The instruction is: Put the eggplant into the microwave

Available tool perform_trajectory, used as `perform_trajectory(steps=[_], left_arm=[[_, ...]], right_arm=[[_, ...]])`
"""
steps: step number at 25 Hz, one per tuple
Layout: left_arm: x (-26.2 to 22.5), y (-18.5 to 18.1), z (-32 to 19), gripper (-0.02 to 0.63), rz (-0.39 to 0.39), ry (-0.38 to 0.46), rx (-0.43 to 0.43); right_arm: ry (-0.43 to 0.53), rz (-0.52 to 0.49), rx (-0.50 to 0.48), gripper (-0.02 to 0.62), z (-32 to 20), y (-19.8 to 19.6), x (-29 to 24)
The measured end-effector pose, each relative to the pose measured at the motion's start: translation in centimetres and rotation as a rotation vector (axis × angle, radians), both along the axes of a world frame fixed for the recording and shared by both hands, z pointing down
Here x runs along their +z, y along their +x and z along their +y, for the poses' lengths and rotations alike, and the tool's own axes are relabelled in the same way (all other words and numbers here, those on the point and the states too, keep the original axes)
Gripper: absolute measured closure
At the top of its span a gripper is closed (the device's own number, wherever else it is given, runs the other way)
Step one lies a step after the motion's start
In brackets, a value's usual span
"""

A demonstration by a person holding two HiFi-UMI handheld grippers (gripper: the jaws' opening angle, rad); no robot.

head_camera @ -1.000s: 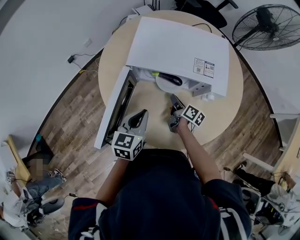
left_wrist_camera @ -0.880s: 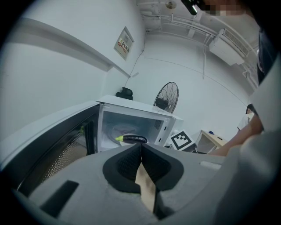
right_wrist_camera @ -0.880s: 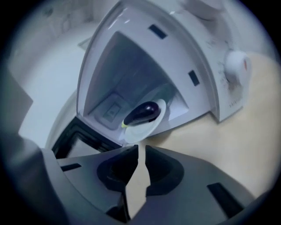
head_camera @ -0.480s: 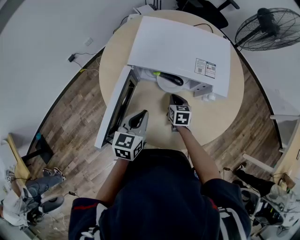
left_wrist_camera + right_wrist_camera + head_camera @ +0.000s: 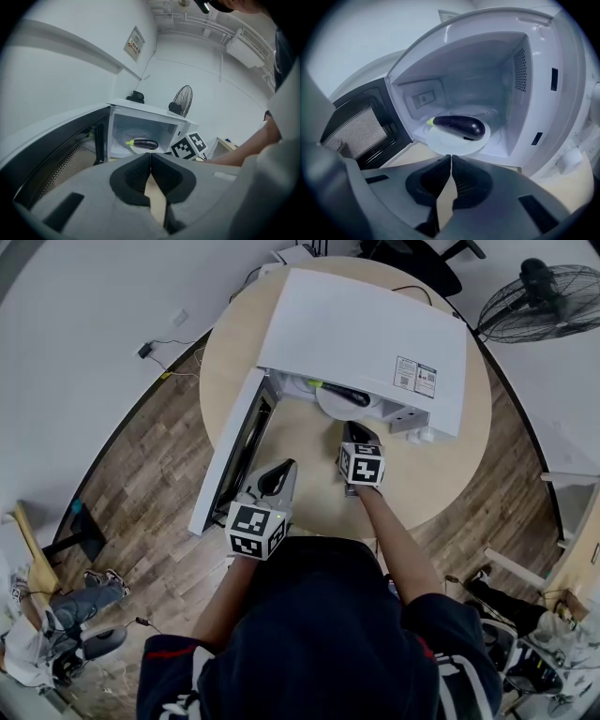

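purple eggplant point(image 5: 459, 126) on white plate point(image 5: 440, 143) inside microwave point(image 5: 366, 334), door point(image 5: 230, 460) swung open leftward. left gripper point(image 5: 150, 155), right gripper point(image 5: 451, 158): jaws closed, empty. fan point(image 5: 539, 301) clipped at frame edge.

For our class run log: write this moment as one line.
eggplant: on plate inside microwave | door: open | left gripper: fingers together, empty | right gripper: fingers together, empty

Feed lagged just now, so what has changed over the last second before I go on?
The right gripper swung its rear end to the left, straightening to point at the microwave; its jaws are shut and empty. Unchanged: the left gripper, shut and empty beside the open door, and the eggplant, lying on the plate inside.
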State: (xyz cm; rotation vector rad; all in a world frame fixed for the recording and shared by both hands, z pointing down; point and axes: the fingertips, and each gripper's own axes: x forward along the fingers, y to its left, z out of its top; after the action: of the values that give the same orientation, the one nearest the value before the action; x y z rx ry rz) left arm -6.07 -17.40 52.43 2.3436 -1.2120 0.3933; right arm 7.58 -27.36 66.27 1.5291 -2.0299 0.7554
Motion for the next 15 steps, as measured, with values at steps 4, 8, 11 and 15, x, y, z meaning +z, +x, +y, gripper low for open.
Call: perform_trajectory(steps=[4, 8, 11, 15], left_arm=[[0.1, 0.1, -0.2, 0.589, 0.0, -0.001, -0.001], [0.2, 0.1, -0.4, 0.589, -0.003, -0.004, -0.003], [0.4, 0.0, -0.5, 0.589, -0.005, -0.01, -0.007], [0.7, -0.1, -0.7, 0.589, -0.005, -0.016, -0.012]], right_arm=[[0.001, 0.005, -0.005, 0.577, -0.7, 0.0, 0.1], [0.003, 0.01, -0.016, 0.577, -1.4, -0.1, 0.2], [0.002, 0.01, -0.019, 0.577, -2.0, -0.2, 0.2], [0.005, 0.011, -0.023, 0.577, -2.9, -0.3, 0.1]])
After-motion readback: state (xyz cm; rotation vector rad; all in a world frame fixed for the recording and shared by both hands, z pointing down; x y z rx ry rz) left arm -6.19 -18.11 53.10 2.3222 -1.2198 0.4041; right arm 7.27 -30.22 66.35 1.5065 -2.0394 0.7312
